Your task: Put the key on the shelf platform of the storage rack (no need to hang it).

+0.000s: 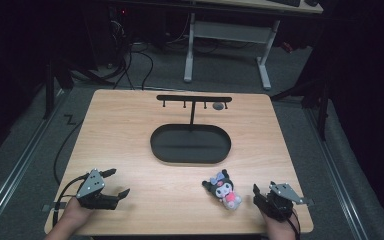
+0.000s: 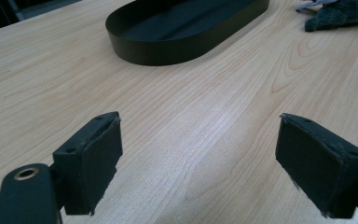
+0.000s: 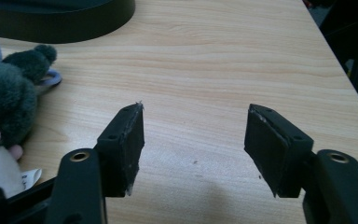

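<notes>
Now we work over a wooden table with a black oval tray and hook stand. We judge pickup not begun: the plush toy lies just left of our right gripper, jaws apart, empty; left gripper spread wide. Next, close on the toy. Its small tag is unreadable.
</notes>
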`<state>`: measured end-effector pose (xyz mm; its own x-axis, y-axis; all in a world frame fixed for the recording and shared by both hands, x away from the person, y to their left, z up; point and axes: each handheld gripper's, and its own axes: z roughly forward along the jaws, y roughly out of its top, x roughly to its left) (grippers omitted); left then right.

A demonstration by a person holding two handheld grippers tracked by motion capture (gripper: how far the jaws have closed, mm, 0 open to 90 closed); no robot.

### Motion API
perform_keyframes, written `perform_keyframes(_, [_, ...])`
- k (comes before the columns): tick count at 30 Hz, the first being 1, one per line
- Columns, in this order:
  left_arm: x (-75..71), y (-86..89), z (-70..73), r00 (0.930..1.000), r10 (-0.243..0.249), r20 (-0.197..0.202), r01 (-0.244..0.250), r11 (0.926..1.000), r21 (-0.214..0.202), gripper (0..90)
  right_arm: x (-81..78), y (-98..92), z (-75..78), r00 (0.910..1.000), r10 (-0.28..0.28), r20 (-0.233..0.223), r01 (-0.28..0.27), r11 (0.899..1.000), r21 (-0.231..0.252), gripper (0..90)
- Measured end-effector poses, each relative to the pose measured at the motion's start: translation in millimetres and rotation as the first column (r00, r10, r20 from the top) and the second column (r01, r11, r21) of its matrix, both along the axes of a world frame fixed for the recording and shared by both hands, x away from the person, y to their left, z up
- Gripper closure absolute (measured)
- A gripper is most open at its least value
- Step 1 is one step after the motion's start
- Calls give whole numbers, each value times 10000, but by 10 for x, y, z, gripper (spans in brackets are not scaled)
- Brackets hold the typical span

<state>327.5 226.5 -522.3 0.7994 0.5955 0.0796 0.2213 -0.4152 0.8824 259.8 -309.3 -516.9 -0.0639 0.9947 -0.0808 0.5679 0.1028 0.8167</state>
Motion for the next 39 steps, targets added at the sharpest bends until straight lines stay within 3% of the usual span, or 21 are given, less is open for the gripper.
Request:
perform_keyframes(28, [-2,-4,0,10000,-26,-3,26,10000,42,155,13,52,-35,9981,582,-200,-587,9980,-219,344])
perform_keyframes(35, [-1,-4,0,10000,-31,-6,31,10000,33,155,1,59,-12,9972,714,236,-706,9970,-310,351])
perform_keyframes(39, [-1,-4,0,10000,-31,-6,32,10000,36,155,0,73,9,9974,703,130,-700,9973,-234,356])
